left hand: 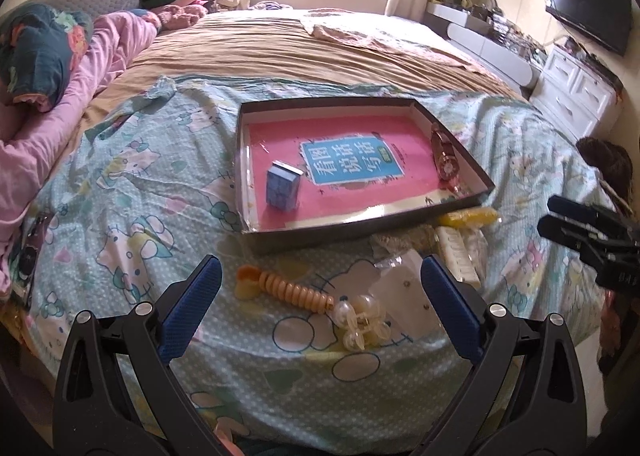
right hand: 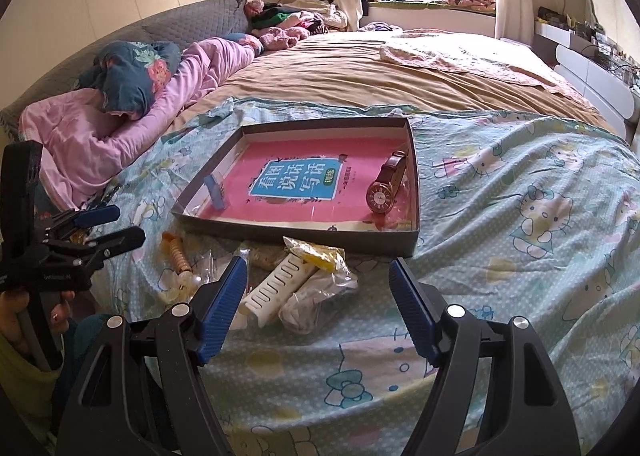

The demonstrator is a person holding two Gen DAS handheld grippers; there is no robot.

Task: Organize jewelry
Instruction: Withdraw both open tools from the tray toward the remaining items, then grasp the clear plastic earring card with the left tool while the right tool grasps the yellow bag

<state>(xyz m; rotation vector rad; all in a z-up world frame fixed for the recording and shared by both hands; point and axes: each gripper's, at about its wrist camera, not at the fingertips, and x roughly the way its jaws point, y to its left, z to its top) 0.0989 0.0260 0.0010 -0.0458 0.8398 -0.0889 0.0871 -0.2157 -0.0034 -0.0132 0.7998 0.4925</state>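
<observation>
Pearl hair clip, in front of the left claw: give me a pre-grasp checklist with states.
1. Left claw open: ok.
2. Pearl hair clip lies between its blue fingers, untouched: ok.
3. Clip free of the orange spiral clip: not ok, their ends meet.
4. Clip clear of the clear plastic bag: cannot tell.
5. Box has bare space between the blue case and the watch: ok.
6. Right claw empty, apart: ok.

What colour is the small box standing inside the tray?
Light blue; the small box shows best in the left wrist view, upright in the tray.
</observation>
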